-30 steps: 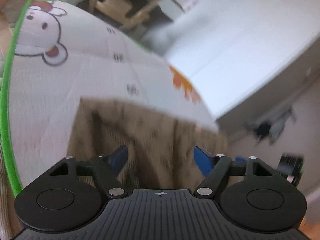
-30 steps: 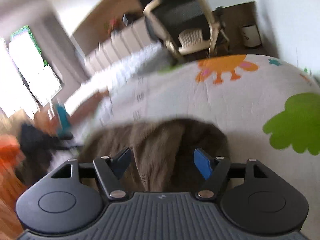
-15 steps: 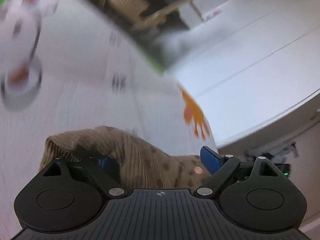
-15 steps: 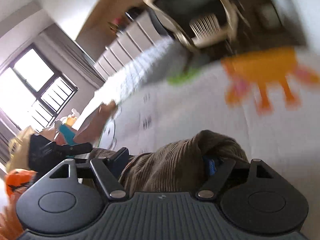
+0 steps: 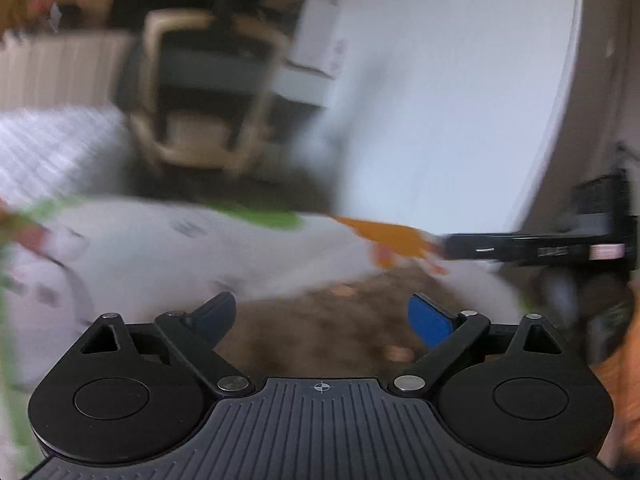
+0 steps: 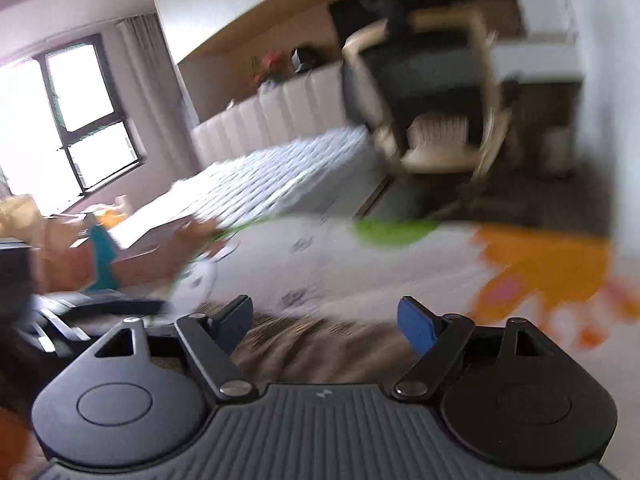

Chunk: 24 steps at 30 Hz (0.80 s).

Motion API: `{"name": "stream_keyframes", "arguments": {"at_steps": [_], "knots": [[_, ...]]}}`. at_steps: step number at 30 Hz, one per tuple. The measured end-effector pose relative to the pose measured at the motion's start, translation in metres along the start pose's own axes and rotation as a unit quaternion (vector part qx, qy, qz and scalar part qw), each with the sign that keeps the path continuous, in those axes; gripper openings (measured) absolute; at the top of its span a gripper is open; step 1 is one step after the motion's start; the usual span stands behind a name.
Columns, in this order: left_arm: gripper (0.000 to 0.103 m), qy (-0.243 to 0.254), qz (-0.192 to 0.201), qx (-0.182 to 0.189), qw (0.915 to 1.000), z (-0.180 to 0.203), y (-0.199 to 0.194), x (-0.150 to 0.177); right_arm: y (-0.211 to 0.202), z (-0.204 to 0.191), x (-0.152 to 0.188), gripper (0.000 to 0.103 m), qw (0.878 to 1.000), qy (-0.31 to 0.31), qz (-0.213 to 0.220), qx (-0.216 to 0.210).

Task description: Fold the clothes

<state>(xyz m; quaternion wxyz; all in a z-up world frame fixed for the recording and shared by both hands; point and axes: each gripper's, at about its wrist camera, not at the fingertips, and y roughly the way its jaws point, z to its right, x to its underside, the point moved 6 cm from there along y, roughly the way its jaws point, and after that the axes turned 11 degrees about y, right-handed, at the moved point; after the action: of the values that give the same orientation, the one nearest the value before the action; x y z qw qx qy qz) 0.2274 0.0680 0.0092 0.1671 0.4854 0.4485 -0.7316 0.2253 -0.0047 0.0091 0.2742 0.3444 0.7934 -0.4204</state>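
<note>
Bedroom setup: cartoon-print mat (image 6: 360, 264) right under both tools. Left gripper (image 5: 320, 316) and right gripper (image 6: 324, 320) have just been opening, jaws wide, gripping nothing. Brown garment (image 5: 328, 332) sits bunched at 6 o'clock, so probably one fold's done and more remain. Chair (image 6: 432, 92) at 1 o'clock.

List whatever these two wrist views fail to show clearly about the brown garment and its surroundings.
- Brown garment, left wrist view: its near part is hidden behind the left hand-held gripper; motion blur smears its shape and folds.
- Brown garment, right wrist view: only a strip shows beyond the right hand-held gripper, so its fold state is unreadable.
- Printed cover: the pictures on it are blurred.
- Chair: details smeared in both views.
</note>
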Motion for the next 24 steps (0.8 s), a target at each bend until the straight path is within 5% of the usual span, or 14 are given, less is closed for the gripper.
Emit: {"name": "stream_keyframes", "arguments": {"at_steps": [4,10,15,24], "knots": [[0.097,-0.062,-0.071,-0.012,0.9955,-0.003,0.037,0.048,0.031,0.010,0.039,0.081,0.998,-0.023,-0.040,0.048],[0.097,-0.094,-0.035,-0.037,0.9942,0.004,0.010,0.060,0.018,-0.008,0.050,0.083,0.992,-0.073,-0.033,0.094],[0.098,-0.076,-0.047,-0.050,0.9948,0.012,-0.018,0.079,0.007,-0.018,0.060,0.101,0.987,-0.101,-0.027,0.118],[0.102,-0.094,-0.044,-0.024,0.9943,0.005,-0.016,0.084,0.030,-0.009,0.083,0.103,0.983,-0.081,-0.060,0.151]]}}
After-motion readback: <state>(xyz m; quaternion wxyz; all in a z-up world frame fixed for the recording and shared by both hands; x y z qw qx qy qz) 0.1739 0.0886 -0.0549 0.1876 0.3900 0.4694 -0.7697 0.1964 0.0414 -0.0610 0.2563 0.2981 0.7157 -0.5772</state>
